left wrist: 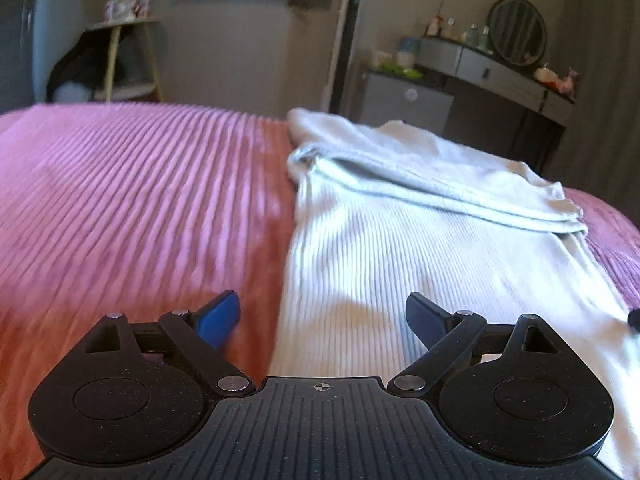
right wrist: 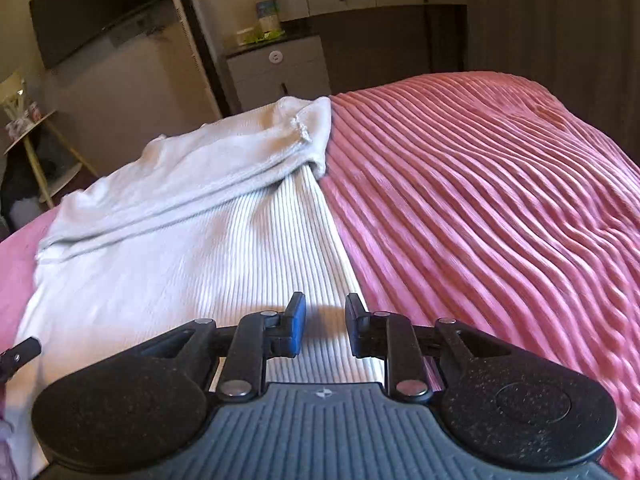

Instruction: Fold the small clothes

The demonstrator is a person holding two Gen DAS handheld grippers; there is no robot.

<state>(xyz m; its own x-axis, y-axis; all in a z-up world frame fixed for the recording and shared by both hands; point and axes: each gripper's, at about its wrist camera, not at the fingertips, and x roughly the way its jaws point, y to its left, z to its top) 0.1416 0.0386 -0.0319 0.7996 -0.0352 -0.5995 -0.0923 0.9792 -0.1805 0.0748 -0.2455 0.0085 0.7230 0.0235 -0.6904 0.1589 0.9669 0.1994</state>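
Left wrist view: the left tool (left wrist: 322,316) hovers wide open and empty over the near left edge of the white ribbed garment (left wrist: 400,248).
Right wrist view: the right tool (right wrist: 325,320) is narrowly parted, gripping nothing, above the garment's near right edge.
Garment: lies flat on the pink ribbed bedspread (left wrist: 140,200), a sleeve (right wrist: 180,192) folded across its far part.

No readable text, small print on white panel (right wrist: 192,40) too blurred
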